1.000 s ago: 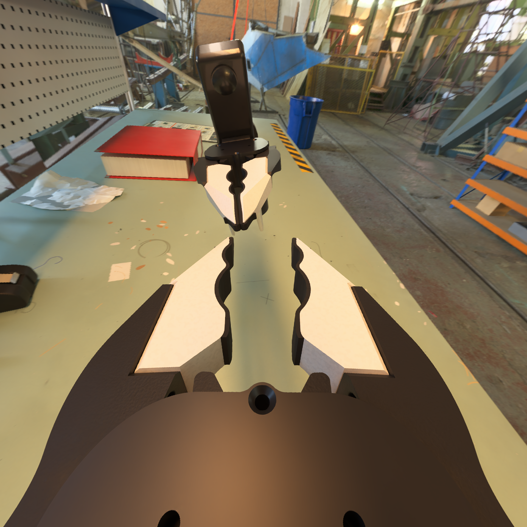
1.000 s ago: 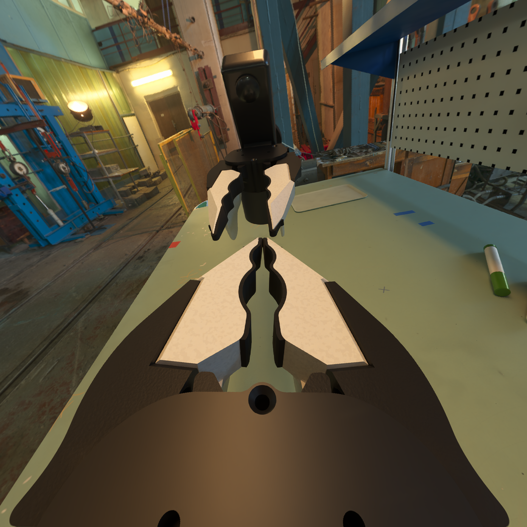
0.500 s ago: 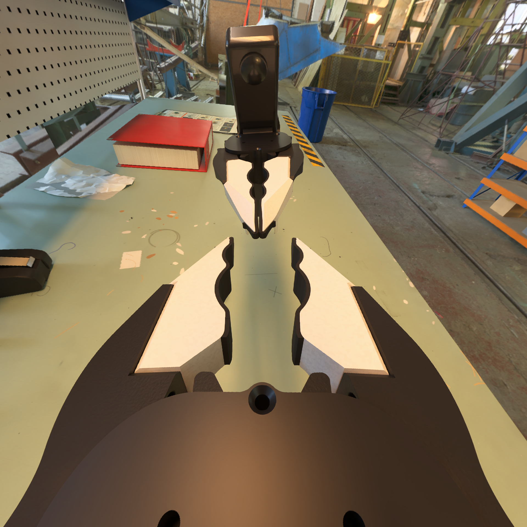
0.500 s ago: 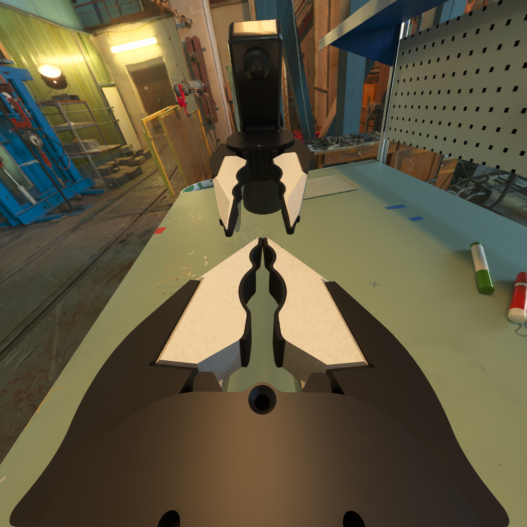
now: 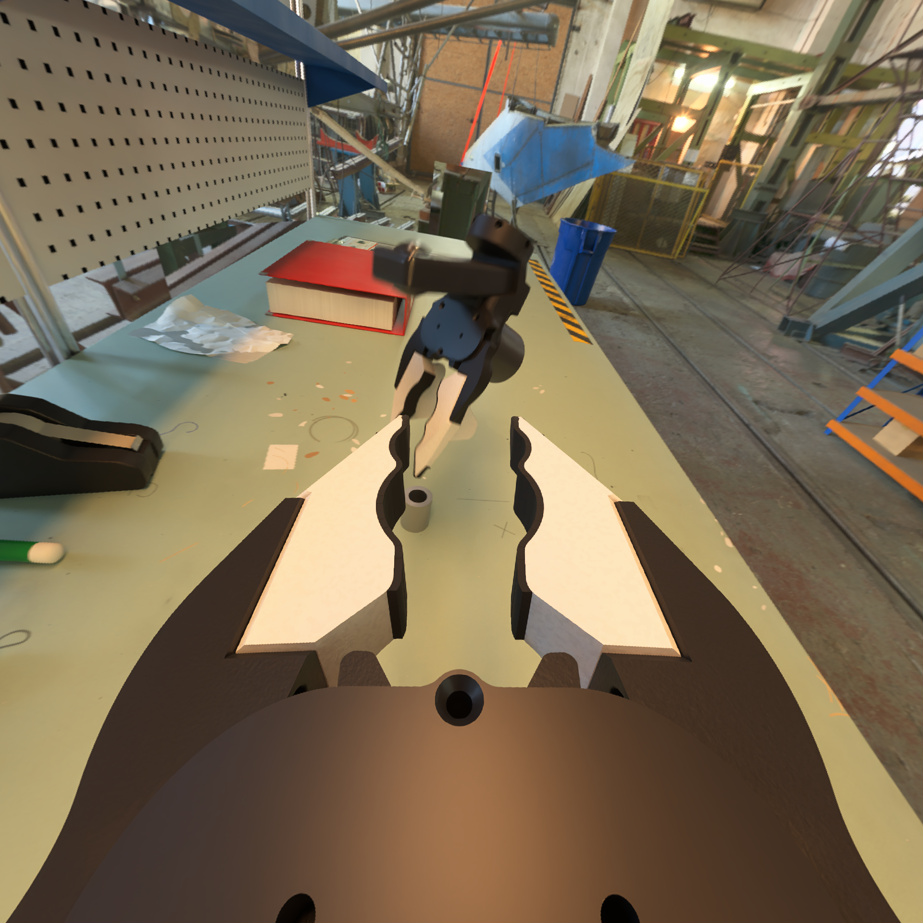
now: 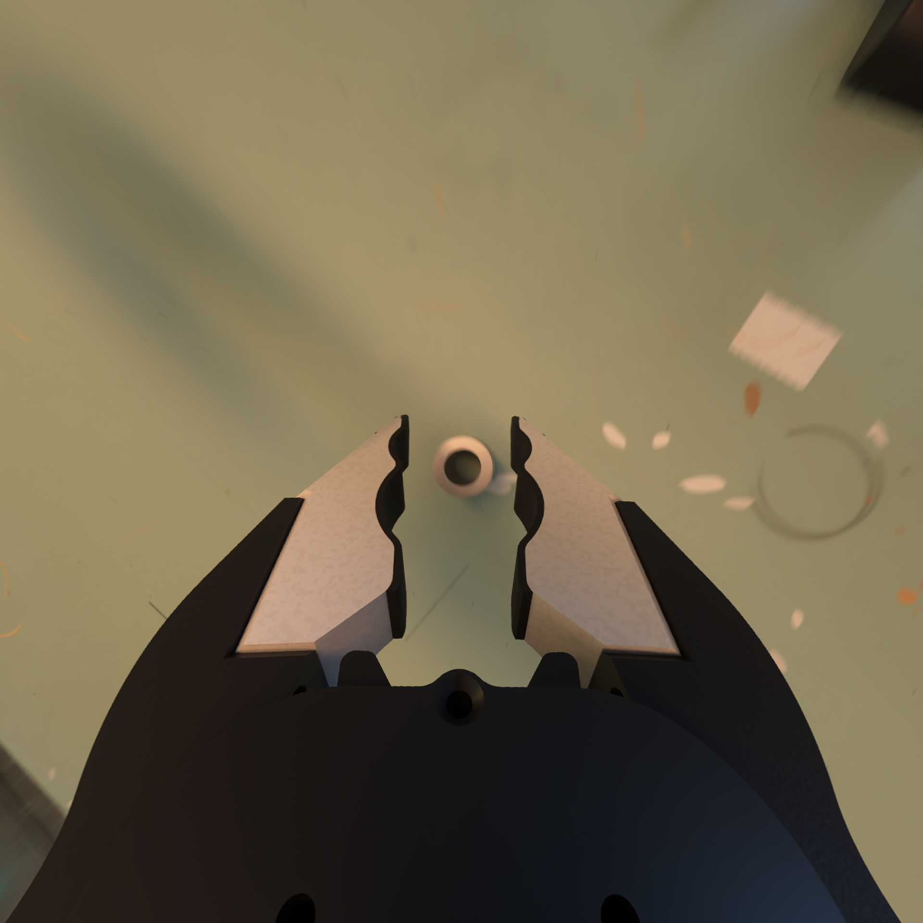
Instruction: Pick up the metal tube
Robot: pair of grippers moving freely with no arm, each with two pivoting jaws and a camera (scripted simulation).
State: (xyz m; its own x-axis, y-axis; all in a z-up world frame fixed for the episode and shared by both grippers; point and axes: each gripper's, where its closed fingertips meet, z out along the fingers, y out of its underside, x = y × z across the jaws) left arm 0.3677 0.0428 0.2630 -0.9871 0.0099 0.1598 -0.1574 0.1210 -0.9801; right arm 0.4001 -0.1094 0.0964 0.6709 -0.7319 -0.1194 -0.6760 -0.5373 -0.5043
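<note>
A short grey metal tube point(image 5: 416, 509) stands upright on the green workbench point(image 5: 150, 624), its open end up. In the left wrist view it sits just right of my left finger's tip. My left gripper point(image 5: 459, 424) is open and empty, level above the bench. My right gripper point(image 6: 459, 422) is open and points straight down; the tube point(image 6: 463, 467) lies below, between its fingertips. In the left wrist view the right gripper point(image 5: 429, 444) hangs tilted just above the tube, not touching it.
A red book point(image 5: 334, 289) and crumpled paper point(image 5: 210, 329) lie at the back left. A black tape dispenser point(image 5: 70, 449) and a green marker point(image 5: 30, 552) lie at the left. A pegboard point(image 5: 150, 150) lines the left side. The bench edge runs along the right.
My right gripper has tipped from level to pointing straight down over the tube and has opened. The left gripper has drawn back and stayed open, so the tube now shows.
</note>
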